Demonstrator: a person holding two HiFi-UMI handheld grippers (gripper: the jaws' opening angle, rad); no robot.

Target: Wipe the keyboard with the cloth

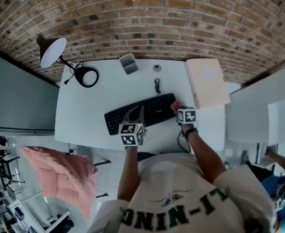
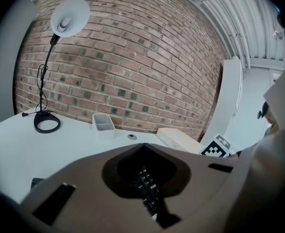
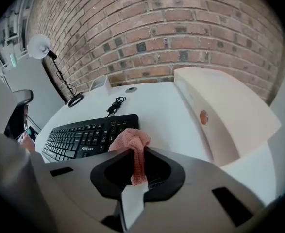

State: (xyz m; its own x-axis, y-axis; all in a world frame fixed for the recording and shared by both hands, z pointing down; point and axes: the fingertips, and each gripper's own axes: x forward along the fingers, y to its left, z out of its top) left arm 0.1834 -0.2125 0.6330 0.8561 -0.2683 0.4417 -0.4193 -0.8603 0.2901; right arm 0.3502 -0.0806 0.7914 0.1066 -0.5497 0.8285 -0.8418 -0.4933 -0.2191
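A black keyboard (image 1: 152,109) lies slanted on the white desk (image 1: 84,115). My left gripper (image 1: 137,114) rests over the keyboard's middle; in the left gripper view its jaws (image 2: 143,147) are shut with nothing held, and a few keys (image 2: 148,184) show through the gap behind them. My right gripper (image 1: 177,109) sits at the keyboard's right end, shut on a pink cloth (image 1: 174,106). Seen from the right gripper view, the bunched cloth (image 3: 130,141) sticks out past the gripper (image 3: 135,153), just over the right end of the keyboard (image 3: 84,136).
A desk lamp (image 1: 53,52) with a ring base (image 1: 87,76) stands at the back left. A small grey tray (image 1: 128,63), a round knob (image 1: 157,68) and a coiled black cable (image 1: 157,85) lie behind the keyboard. A beige flat case (image 1: 208,81) lies right. A brick wall (image 1: 147,13) backs the desk.
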